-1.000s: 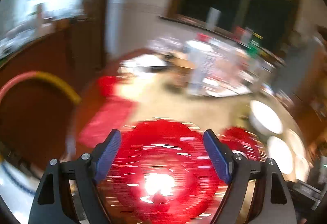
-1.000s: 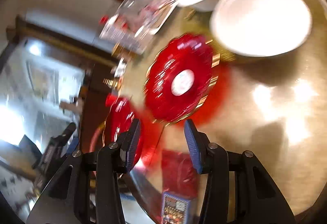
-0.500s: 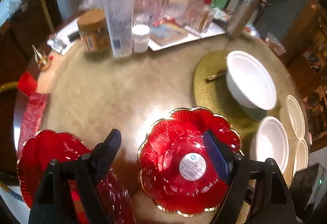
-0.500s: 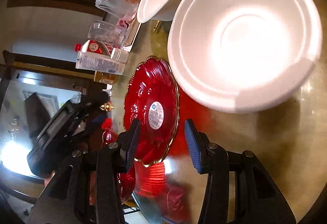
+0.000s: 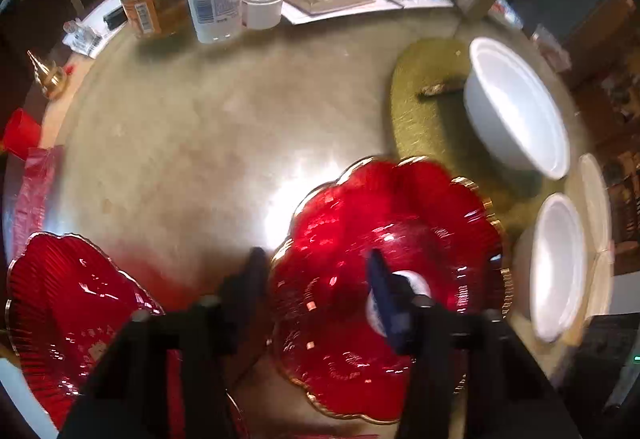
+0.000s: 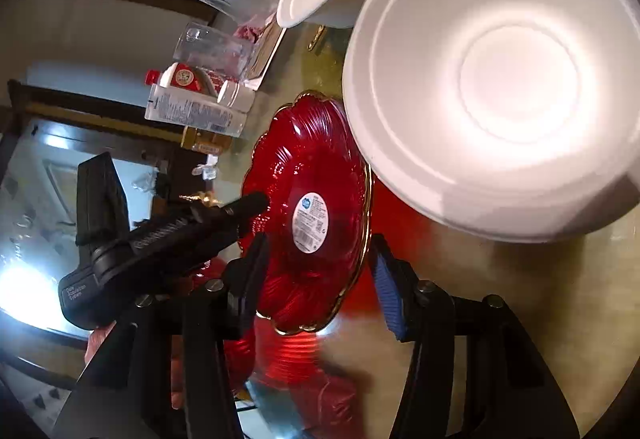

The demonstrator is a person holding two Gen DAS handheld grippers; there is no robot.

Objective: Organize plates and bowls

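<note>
The sorting looks barely begun: one red plate [image 5: 384, 279] sits low in the middle of the left view, a second red plate [image 5: 72, 319] at lower left, and white bowls [image 5: 516, 107] lie scattered on the right. The left tongs [image 5: 316, 295] have just been closing, straddling the plate's near rim; a firm pinch I cannot tell. The right tongs [image 6: 320, 271] stand half open and empty, just short of that plate.

2 red scalloped plates [image 5: 384, 279] [image 5: 72, 319] and white bowls [image 5: 516, 107] lie on table.
</note>
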